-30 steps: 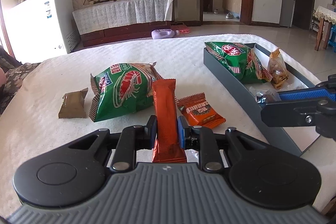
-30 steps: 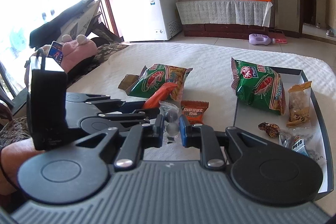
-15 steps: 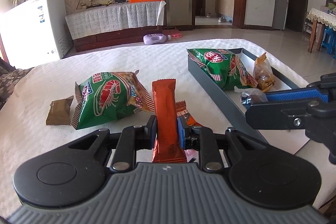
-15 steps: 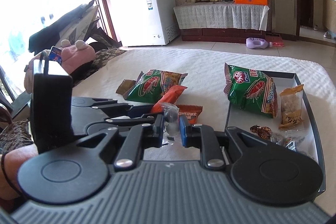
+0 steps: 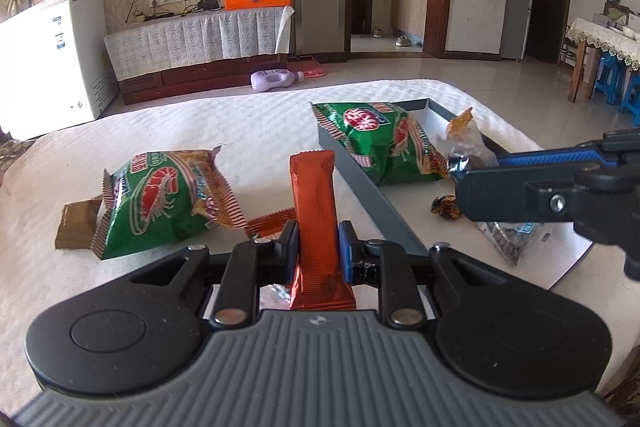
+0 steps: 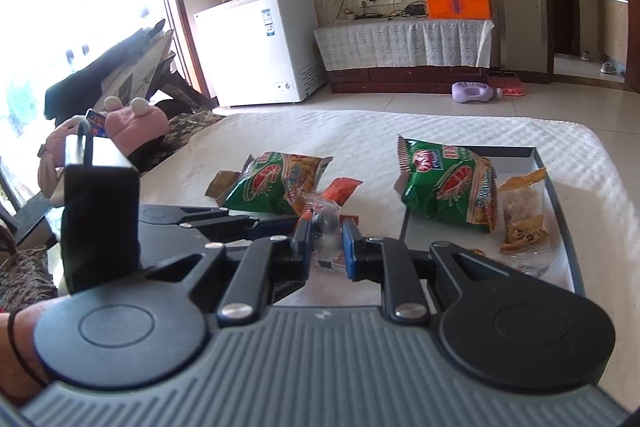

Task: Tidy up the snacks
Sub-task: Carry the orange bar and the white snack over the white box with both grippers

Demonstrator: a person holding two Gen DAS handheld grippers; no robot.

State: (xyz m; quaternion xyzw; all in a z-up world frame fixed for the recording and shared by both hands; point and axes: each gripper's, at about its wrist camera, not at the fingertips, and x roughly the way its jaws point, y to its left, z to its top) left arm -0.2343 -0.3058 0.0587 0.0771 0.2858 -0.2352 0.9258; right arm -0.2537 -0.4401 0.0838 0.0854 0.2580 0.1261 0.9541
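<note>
My left gripper (image 5: 318,241) is shut on an orange snack bar (image 5: 314,195) and holds it upright above the white table, just left of the grey tray (image 5: 372,187). My right gripper (image 6: 326,241) is shut on a small clear-wrapped candy (image 6: 325,223); in the left wrist view it reaches in from the right over the tray (image 5: 460,183). In the tray lie a green shrimp-chip bag (image 5: 384,143), a clear packet of brown snacks (image 5: 466,135), a brown foil candy (image 5: 444,207) and a clear packet (image 5: 508,237).
On the table left of the tray lie a second green shrimp-chip bag (image 5: 164,195), a small brown packet (image 5: 76,227) and a small orange packet (image 5: 268,221). The table's right edge (image 5: 576,263) runs just beyond the tray.
Both grippers have risen and moved toward the tray with their snacks still held. The right gripper now sits over the tray's near part.
</note>
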